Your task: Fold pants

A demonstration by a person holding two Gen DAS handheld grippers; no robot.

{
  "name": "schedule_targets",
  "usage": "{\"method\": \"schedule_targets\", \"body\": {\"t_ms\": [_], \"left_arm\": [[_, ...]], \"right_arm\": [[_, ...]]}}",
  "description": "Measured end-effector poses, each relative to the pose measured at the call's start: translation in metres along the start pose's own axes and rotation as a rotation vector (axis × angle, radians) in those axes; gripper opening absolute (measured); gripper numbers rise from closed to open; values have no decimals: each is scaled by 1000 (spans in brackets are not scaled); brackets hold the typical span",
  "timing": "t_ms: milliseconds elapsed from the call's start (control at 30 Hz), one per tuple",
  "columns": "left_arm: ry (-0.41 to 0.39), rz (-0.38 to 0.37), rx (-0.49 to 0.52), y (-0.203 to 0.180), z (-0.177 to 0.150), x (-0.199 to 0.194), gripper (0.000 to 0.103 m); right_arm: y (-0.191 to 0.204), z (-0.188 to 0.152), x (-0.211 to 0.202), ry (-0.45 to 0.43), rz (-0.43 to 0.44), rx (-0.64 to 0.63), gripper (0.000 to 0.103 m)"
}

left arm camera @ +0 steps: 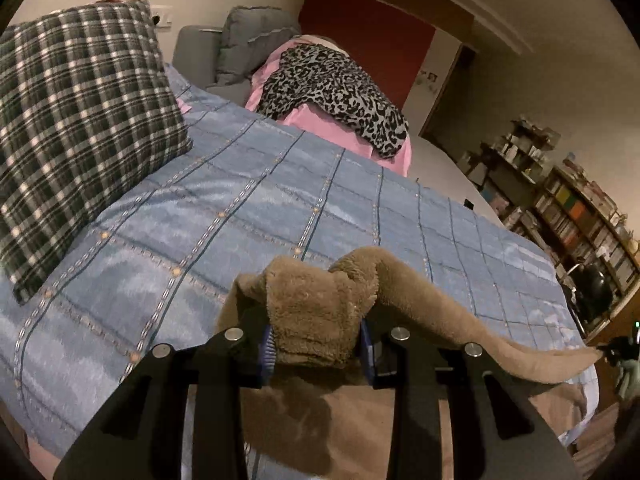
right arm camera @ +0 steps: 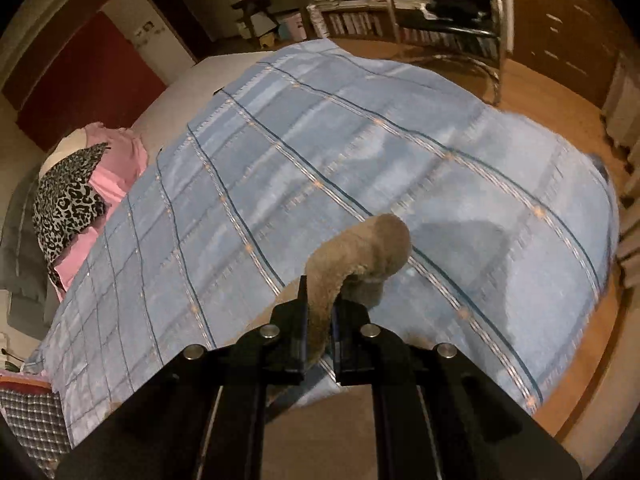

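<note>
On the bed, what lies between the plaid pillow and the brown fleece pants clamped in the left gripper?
Only bare blue checked bedspread separates the dark plaid pillow from the brown fleece pants clamped in the left gripper; the left wrist view shows it.

Bed under blue checked bedspread, plaid pillow, pink cloth, brown pants on it

Black gripper, blue pads, silver screws.
</note>
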State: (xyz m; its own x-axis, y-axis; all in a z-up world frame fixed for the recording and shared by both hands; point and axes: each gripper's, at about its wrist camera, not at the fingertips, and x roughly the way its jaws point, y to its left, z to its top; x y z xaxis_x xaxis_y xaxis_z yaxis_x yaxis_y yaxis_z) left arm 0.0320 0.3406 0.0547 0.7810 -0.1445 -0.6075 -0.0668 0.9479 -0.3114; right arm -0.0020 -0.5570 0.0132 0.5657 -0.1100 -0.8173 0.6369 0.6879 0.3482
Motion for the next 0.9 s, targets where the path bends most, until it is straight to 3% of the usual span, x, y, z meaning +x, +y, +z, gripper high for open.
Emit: {"method": "schedule_targets", "body": {"t_ms": [233,467,733,833,900], "left_arm": [[-18,15,4,5,-21,-30,33],[-6,37,-11,15,-48,-36,33],[66,101,9,32,-90,-21,34],[93,136,46,34,-99,-15,39],[115,183,104,32,-104,-10,57]], "right_arm": [[-54,-61,-39,-37,18,35,9],[-85,-105,-37,-44,-8,46,9],[-110,-140,-18,-28,-15,88,9],[-108,-141,-19,-35,-19,66,9],[-107,-140,-18,-37,-18,60,9]]}}
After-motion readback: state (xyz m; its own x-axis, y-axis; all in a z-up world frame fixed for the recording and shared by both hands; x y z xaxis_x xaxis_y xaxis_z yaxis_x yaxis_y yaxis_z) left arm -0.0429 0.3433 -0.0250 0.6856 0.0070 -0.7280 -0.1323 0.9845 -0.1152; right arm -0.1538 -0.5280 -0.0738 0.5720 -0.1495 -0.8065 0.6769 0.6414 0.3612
